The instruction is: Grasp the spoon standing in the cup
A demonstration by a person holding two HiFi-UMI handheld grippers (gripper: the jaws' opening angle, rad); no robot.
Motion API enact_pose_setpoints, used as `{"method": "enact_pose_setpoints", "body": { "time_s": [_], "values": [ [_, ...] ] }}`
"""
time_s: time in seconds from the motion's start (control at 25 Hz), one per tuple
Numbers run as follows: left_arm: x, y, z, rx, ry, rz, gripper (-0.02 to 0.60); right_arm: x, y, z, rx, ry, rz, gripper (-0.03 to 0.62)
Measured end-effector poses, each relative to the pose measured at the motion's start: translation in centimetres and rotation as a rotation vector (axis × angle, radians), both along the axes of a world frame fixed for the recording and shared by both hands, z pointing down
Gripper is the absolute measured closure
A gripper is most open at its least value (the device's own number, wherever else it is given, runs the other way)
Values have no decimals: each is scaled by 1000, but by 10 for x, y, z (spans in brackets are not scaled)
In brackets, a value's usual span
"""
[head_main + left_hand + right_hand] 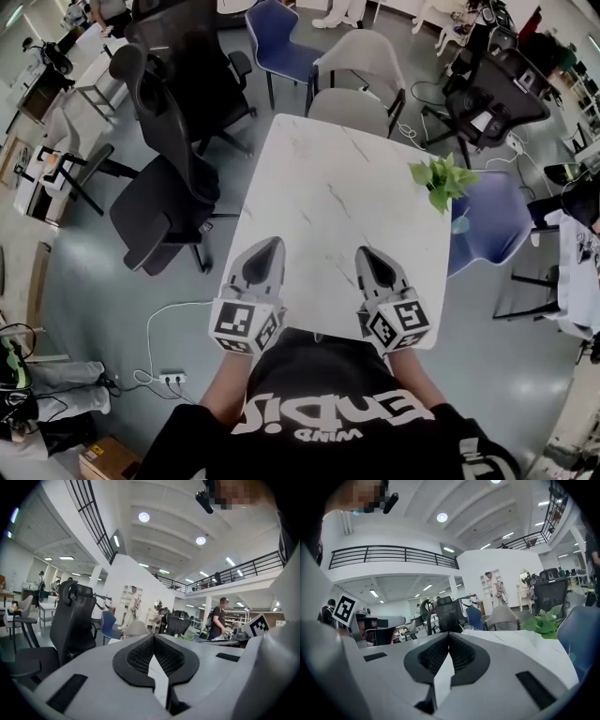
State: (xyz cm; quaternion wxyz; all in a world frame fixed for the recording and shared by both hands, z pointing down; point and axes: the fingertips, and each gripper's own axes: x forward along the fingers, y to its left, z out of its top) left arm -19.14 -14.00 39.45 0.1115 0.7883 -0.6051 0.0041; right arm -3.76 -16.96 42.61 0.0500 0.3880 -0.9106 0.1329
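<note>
Grippers, mine: left gripper (275, 247) and right gripper (366, 255) both pressed together, pinching nothing, over marble table (319, 178). Glass cup (468, 629) at far end, well apart, holds thin spoon (461, 626).

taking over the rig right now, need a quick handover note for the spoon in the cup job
Left gripper: shut, empty, over the near edge of the table.
Right gripper: shut, empty, beside it at the same edge.
Cup: clear glass, far across the table, seen in the right gripper view. A thin stick at its rim is probably the spoon, too small to be sure.
Plant: at the table's right edge.
Done: nothing grasped yet.
Left: open one gripper, reach across to the cup, close on the spoon handle.
</note>
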Motion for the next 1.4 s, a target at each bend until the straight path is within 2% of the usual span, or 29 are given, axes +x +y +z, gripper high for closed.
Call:
{"method": "enact_pose_setpoints", "body": {
  "time_s": [0.48, 0.76, 0.96, 1.0, 1.08, 1.16, 1.4],
  "values": [
    [3, -25, 1, -8, -16, -58, 568, -2, -26, 2, -3, -11, -63, 582],
    [3, -46, 8, -18, -36, -57, 568, 5, -34, 5, -12, -26, -52, 582],
    [-2, -60, 3, 6, -40, -74, 565, 11, -33, 5, -17, -26, -42, 582],
    [-2, -62, 2, 10, -42, -75, 548, 13, -33, 6, -19, -26, -38, 582],
    [-2, -66, 1, 14, -42, -71, 474, 15, -33, 7, -22, -26, -32, 582],
    [-3, -69, 1, 13, -43, -70, 441, 16, -33, 7, -25, -28, -28, 582],
    [-3, -81, 1, 10, -55, -50, 423, 17, -35, 6, -25, -31, -22, 582]
  ]
}}
